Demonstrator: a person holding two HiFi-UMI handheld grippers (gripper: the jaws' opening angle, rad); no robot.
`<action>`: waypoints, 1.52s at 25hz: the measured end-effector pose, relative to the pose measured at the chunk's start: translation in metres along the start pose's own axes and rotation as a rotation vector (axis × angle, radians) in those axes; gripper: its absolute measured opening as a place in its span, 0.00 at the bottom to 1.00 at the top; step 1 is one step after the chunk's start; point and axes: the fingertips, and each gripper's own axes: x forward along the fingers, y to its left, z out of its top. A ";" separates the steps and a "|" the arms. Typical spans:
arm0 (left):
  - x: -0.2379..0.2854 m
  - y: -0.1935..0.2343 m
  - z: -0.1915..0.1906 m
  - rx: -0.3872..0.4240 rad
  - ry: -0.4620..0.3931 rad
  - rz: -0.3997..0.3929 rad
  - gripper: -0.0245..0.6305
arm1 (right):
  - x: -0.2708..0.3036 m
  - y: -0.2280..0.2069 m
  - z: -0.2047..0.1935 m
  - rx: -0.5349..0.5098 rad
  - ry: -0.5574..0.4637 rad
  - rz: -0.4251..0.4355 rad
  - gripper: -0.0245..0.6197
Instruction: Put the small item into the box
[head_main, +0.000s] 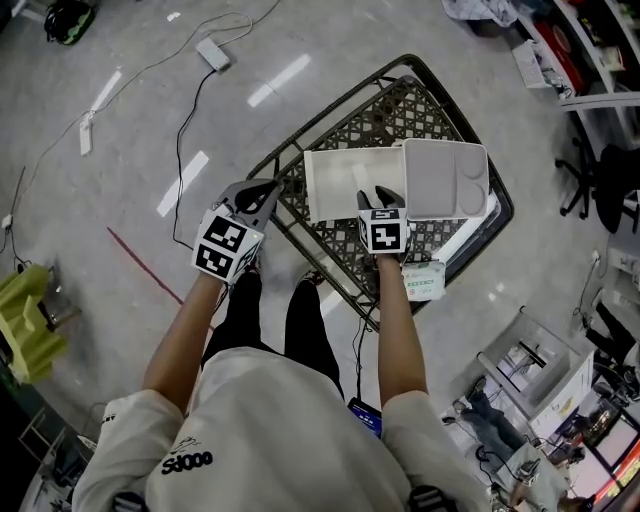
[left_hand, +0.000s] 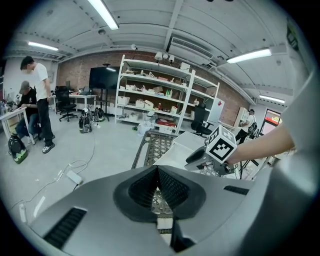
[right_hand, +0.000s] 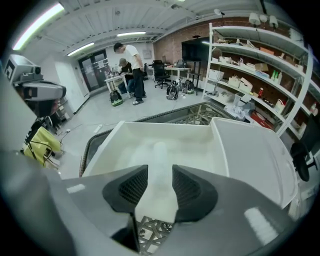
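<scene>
An open white box (head_main: 312, 190) sits on a black metal mesh table (head_main: 395, 105), with its lid (head_main: 445, 178) folded flat to the right. My right gripper (head_main: 381, 196) hovers at the box's near edge. A small white tube-like item (right_hand: 159, 160), blurred, lies between its parted jaws (right_hand: 160, 187) and points into the box (right_hand: 165, 131); the pads do not visibly press it. In the head view the item (head_main: 362, 178) shows as a pale stick inside the box. My left gripper (head_main: 266, 190) is shut and empty by the table's left edge; its pads meet (left_hand: 158, 172).
A pale packet (head_main: 424, 281) lies at the table's near right corner. Cables and a power adapter (head_main: 212, 52) lie on the floor to the left, and a yellow object (head_main: 25, 320) at far left. Shelving (left_hand: 160, 95) and people stand beyond the table.
</scene>
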 end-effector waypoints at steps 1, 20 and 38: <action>-0.002 0.000 0.000 -0.002 -0.002 0.000 0.04 | -0.003 0.000 0.001 0.021 -0.013 0.000 0.29; -0.046 -0.014 0.049 0.085 -0.100 -0.017 0.04 | -0.136 0.002 0.035 0.093 -0.233 -0.088 0.13; -0.100 -0.046 0.155 0.238 -0.300 -0.067 0.04 | -0.317 0.003 0.119 0.074 -0.598 -0.220 0.05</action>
